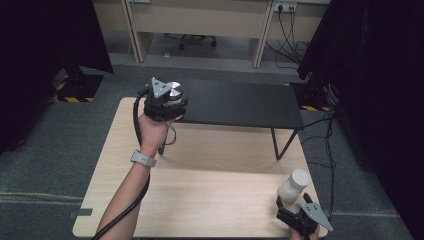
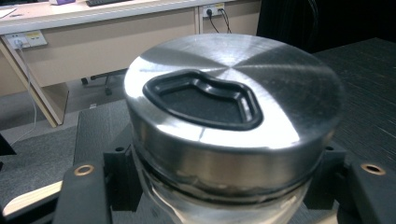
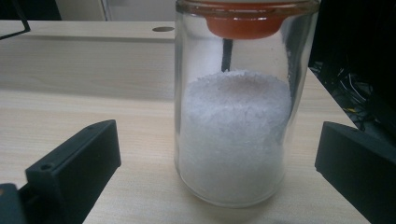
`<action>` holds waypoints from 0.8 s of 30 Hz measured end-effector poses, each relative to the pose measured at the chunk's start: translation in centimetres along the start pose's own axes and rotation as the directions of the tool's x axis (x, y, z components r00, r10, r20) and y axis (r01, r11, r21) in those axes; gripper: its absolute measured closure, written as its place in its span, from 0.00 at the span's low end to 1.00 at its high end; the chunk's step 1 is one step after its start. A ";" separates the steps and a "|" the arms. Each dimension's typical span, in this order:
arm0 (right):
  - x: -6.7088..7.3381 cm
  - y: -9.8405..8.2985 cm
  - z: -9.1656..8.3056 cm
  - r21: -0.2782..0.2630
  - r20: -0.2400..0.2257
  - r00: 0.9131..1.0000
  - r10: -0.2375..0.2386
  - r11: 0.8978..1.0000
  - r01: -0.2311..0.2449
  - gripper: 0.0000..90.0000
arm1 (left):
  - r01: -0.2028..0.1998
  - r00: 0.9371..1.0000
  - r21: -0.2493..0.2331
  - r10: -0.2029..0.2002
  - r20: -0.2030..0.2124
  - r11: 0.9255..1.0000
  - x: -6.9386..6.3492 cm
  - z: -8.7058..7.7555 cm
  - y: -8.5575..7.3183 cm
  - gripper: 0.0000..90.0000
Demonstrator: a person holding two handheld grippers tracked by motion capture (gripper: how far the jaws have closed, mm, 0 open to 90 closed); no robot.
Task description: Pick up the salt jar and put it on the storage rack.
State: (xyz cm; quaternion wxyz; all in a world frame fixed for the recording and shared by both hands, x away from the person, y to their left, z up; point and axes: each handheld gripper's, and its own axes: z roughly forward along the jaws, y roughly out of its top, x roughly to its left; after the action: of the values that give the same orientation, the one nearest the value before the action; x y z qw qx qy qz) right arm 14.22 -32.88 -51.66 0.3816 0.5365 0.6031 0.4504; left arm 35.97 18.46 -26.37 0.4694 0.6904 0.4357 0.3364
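A glass jar with a brushed-metal lid (image 2: 233,107) and a black inset handle is held up in the air. My left gripper (image 2: 224,186) is shut on the glass just under that lid. In the high view the left gripper (image 1: 169,104) carries this jar (image 1: 175,91) over the left end of a low black shelf (image 1: 240,105). A second glass jar (image 3: 231,135), half full of white granules and closed with an orange stopper, stands on the wooden table. My right gripper (image 3: 219,177) is open, one jaw on either side of it and clear of the glass. From above, this right gripper (image 1: 294,202) sits just behind the white jar (image 1: 295,184).
The light wooden table (image 1: 210,195) has the white jar close to its right front corner. The black shelf stands on thin legs across the table's far half. Grey carpet, desks with cables and dark curtains surround the table.
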 end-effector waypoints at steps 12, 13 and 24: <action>0.0 0.4 0.1 0.022 -0.001 1.000 -0.004 1.000 0.004 0.00 | 0.003 1.000 -0.009 -0.003 -0.008 1.000 0.6 2.0 0.8 0.34; 0.0 0.4 0.1 0.022 0.000 1.000 -0.005 1.000 0.005 0.00 | 0.004 1.000 -0.012 -0.004 -0.005 1.000 0.6 2.2 0.8 0.34; 0.0 0.3 0.2 0.020 -0.001 1.000 -0.007 1.000 0.007 0.00 | 0.003 1.000 -0.002 -0.003 -0.018 1.000 0.8 3.7 1.4 0.34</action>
State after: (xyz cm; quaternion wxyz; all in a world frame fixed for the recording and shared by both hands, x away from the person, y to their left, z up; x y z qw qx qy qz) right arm 14.47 -32.85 -51.38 0.3776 0.5380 0.6095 0.4433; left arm 39.94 17.62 -26.29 0.4667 0.6864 0.4403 0.3423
